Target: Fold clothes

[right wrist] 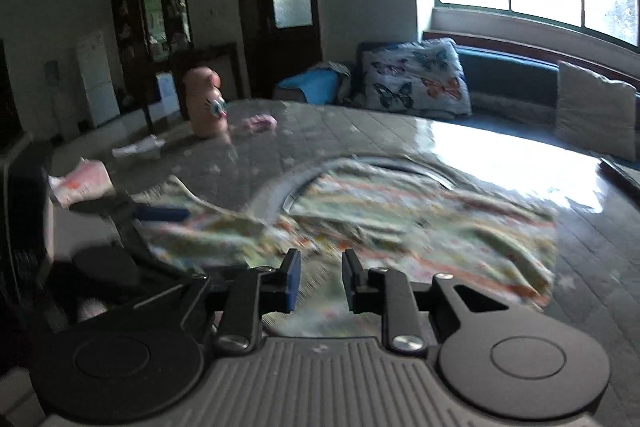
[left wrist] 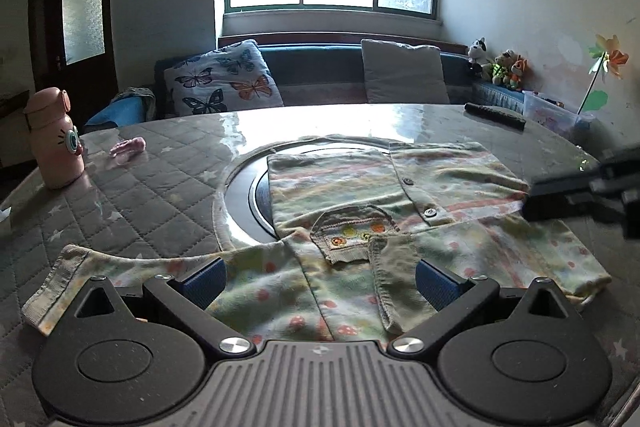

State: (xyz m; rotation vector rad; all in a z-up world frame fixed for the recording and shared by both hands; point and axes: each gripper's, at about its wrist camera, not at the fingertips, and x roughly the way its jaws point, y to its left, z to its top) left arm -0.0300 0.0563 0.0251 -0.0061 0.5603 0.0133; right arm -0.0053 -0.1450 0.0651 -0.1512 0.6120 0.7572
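On the table (left wrist: 168,163), one garment (left wrist: 360,187); left claw (left wrist: 320,281) released, right claw (right wrist: 318,279) seemingly released.

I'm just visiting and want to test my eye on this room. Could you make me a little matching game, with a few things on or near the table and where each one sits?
Things:
1. pink bottle
2. remote control
3. butterfly pillow
4. little shirt

Places:
A. on the sofa under the window
B. spread across the middle of the table
C. standing at the table's left edge
D. lying at the table's far right

Pairs: 1-C, 2-D, 3-A, 4-B
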